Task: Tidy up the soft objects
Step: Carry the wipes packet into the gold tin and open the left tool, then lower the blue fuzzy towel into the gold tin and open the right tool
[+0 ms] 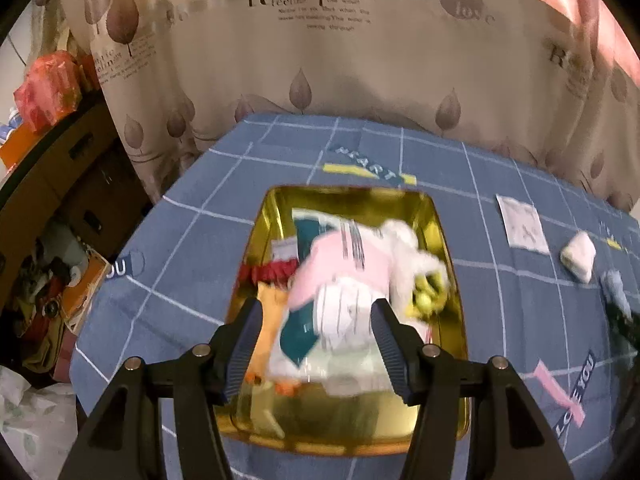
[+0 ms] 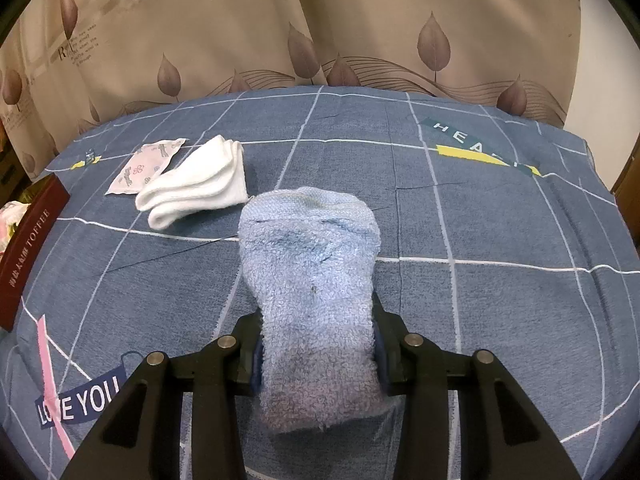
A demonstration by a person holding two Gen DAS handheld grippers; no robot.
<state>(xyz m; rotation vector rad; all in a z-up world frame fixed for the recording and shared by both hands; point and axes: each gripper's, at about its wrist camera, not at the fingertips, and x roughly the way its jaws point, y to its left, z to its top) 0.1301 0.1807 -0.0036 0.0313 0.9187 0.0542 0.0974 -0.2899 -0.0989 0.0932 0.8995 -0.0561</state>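
Note:
A gold tin tray lies on the blue checked bedspread, heaped with soft items: a pink striped cloth, teal, red and white pieces, all blurred. My left gripper hovers just above the heap, open, its pads touching nothing. My right gripper is shut on a light blue terry towel, which hangs forward over the bedspread and hides the fingertips. Beyond it to the left lie a folded white cloth and a flat patterned packet. The left wrist view shows the same white cloth and packet right of the tray.
A leaf-print curtain hangs behind the bed. A dark red wall labelled TOFFEE stands at the left edge of the right wrist view. Cardboard boxes and clutter sit off the bed's left side.

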